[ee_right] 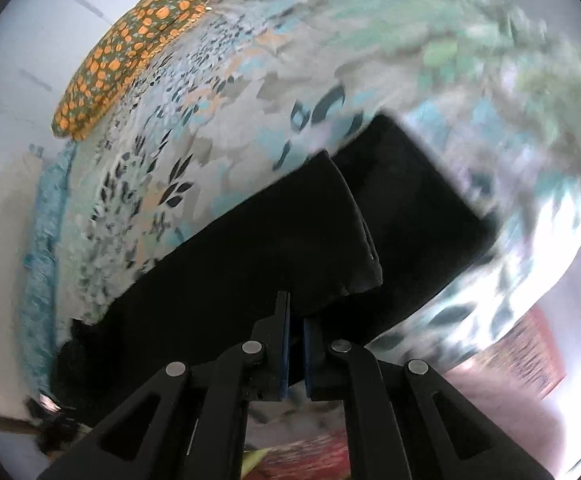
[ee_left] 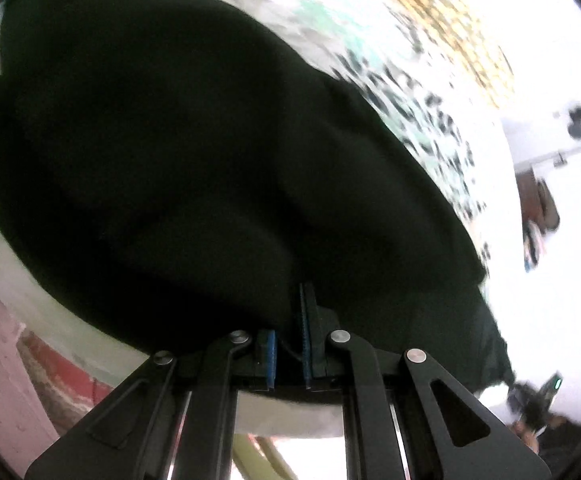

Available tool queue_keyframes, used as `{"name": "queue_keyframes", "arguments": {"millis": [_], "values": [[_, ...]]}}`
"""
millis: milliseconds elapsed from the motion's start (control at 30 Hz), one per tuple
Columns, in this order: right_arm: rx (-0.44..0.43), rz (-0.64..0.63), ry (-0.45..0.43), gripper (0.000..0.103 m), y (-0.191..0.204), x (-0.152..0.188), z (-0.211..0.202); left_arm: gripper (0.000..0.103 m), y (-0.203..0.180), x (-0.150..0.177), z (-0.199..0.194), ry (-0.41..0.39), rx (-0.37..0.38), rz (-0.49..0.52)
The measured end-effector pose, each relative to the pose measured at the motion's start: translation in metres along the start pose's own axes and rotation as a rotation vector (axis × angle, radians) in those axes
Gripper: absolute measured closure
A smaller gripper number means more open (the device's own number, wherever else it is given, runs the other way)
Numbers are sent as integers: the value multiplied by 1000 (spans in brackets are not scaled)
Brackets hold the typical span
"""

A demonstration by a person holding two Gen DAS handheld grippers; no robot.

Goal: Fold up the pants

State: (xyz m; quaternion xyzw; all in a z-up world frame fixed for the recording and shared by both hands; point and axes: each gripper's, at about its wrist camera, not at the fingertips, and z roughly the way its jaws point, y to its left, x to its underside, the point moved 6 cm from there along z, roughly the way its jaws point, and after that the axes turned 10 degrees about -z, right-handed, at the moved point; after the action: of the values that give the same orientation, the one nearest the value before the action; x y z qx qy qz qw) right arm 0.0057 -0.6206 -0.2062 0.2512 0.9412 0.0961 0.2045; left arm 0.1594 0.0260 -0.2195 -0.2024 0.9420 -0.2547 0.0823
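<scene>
Both tools clamped on the black pants (ee_right: 274, 248), left tool (ee_left: 290, 320), right tool (ee_right: 296, 320): soft, limp, light cloth, best pinched at edges just ahead of the pads.

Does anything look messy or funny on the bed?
Nothing looks broken or spilled. The black pants lie folded over on the flowery bedsheet, one layer's edge not quite lined up with the layer underneath. Both grippers pinch the cloth, the left gripper and the right gripper. An orange-dotted pillow sits at the bed's edge.
</scene>
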Motion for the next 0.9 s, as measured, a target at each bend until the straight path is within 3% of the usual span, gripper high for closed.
{"name": "queue_keyframes", "arguments": {"millis": [100,200,433,500,567,633,767,800,833,867,900], "values": [[72,-42,74,97,-20,-4,7,94,-13,16,18,55,-17,48],[55,27,142,97,-42,2,19,94,-19,26,30,86,-41,75],[58,25,168,94,-44,3,24,93,-12,29,33,108,-21,64],[46,40,154,79,-46,2,21,93,-11,29,33,109,-22,71],[25,49,121,41,-42,0,18,93,-11,29,33,109,-23,76],[6,64,64,36,-43,-4,8,93,-13,29,33,108,-23,81],[-31,160,30,38,-59,-2,3,93,-15,29,34,104,-26,92],[-38,176,31,45,-63,-2,4,93,-16,30,34,101,-30,99],[-29,185,34,70,-66,-2,4,93,-16,30,34,100,-33,105],[-5,189,41,84,-68,-2,5,93,-16,30,34,98,-36,108],[10,196,49,85,-69,-1,7,93,-16,30,34,97,-37,109]]}}
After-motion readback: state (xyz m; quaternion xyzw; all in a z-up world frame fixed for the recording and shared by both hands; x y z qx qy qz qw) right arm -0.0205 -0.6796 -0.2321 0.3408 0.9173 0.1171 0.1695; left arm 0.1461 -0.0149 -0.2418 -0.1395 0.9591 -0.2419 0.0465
